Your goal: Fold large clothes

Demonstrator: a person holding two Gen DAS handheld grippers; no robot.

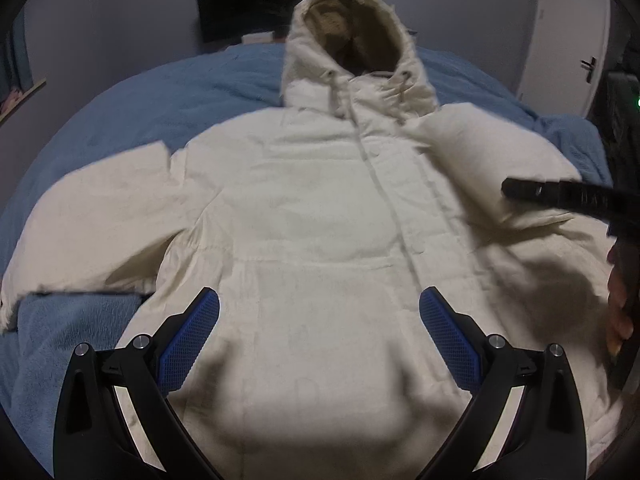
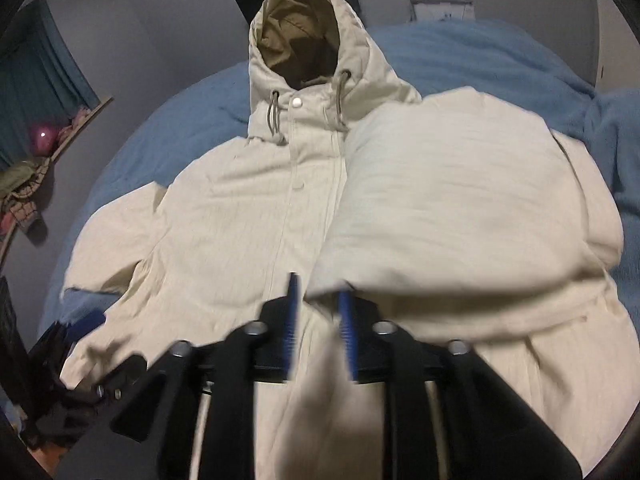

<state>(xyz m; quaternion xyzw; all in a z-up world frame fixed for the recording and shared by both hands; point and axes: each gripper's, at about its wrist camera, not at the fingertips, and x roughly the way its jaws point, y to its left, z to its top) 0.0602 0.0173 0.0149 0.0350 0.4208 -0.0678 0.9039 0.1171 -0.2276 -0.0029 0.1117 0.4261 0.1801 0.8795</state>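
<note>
A cream hooded jacket (image 1: 320, 208) lies face up on a blue blanket, hood at the far end. It also shows in the right wrist view (image 2: 248, 224). My left gripper (image 1: 319, 332) is open and empty, hovering over the jacket's lower front. My right gripper (image 2: 320, 316) is shut on the cuff of the jacket's right-hand sleeve (image 2: 452, 216), which is pulled across the body toward the front placket. The right gripper also shows in the left wrist view (image 1: 560, 196) at the right edge. The other sleeve (image 1: 100, 216) lies spread out to the left.
The blue blanket (image 1: 140, 108) covers the bed under the jacket. A dark monitor (image 1: 252, 4) stands behind the hood by the grey wall. A white door (image 1: 572, 40) is at the far right. Clothes and a pink ball (image 2: 42, 138) sit on a shelf at left.
</note>
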